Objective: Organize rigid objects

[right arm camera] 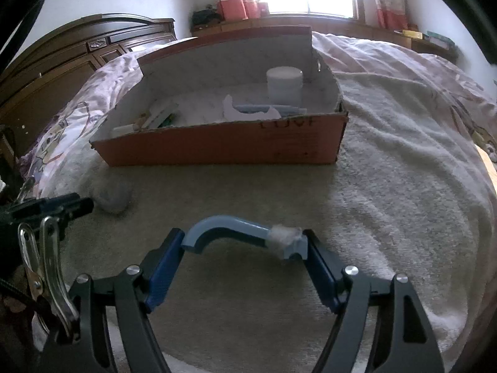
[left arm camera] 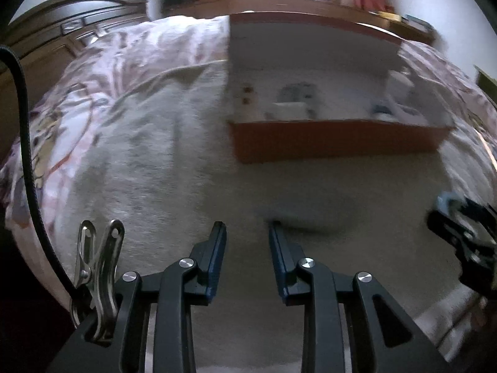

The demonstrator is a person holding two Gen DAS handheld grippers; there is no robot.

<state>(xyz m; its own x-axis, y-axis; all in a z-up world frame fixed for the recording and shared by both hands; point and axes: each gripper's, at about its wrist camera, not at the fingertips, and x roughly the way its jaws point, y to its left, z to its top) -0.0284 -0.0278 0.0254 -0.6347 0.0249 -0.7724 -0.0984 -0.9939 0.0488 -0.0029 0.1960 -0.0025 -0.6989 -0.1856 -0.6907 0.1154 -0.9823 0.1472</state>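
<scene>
In the right wrist view my right gripper (right arm camera: 243, 237) is shut on a light-blue curved plastic piece (right arm camera: 230, 222), which spans the wide gap between its fingers above the towel. My left gripper (left arm camera: 245, 227) stands open, with only towel showing between its fingers. It also shows at the left edge of the right wrist view, left gripper (right arm camera: 77, 203), with a blurred grey roundish thing (right arm camera: 113, 199) on the towel just beyond its tips. Ahead stands an orange cardboard box (right arm camera: 223, 146) with a white inside, holding a white jar (right arm camera: 284, 82), a white curved piece (right arm camera: 239, 110) and other small items.
The orange box (left arm camera: 335, 138) rests on a white towel (left arm camera: 155, 161) spread over a bed with a pink patterned quilt (right arm camera: 388, 56). A dark wooden headboard (right arm camera: 62, 62) is at the left; a bright window with curtains and a wooden ledge lie behind.
</scene>
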